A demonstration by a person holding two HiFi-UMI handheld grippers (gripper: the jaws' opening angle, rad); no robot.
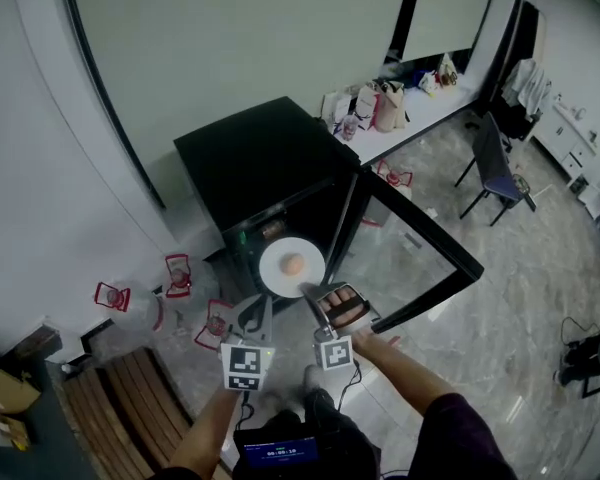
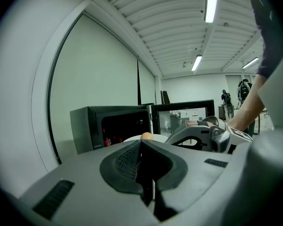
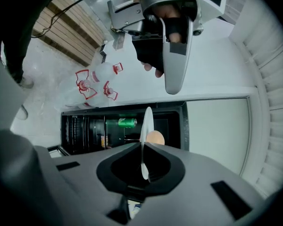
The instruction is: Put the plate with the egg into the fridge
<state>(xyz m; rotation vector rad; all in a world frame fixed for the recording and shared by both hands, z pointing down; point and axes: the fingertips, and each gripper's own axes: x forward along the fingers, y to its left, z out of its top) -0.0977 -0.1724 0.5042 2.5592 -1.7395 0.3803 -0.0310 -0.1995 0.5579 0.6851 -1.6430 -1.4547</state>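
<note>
The right tool is clenching the near rim of the white plate and holding it out right in front of the open black fridge, about the middle of the head view. The egg is sitting roughly in the plate's centre, with nothing else on there. In the right gripper view the plate is showing edge-on between the pads, with the egg bulging off its right side.

The left tool is squeezed shut on nothing and hanging just beside the plate's lower-left edge (can't tell if it's actually touching). The fridge's glass door is standing wide open toward the right of the frame.

Inside the fridge a green can is showing. The left gripper view is also catching something red low down in there (too dark to say what). A few clear bottles with red labels are sitting on the floor left of the fridge. Some bags are crowding the white tabletop at the upper right.
</note>
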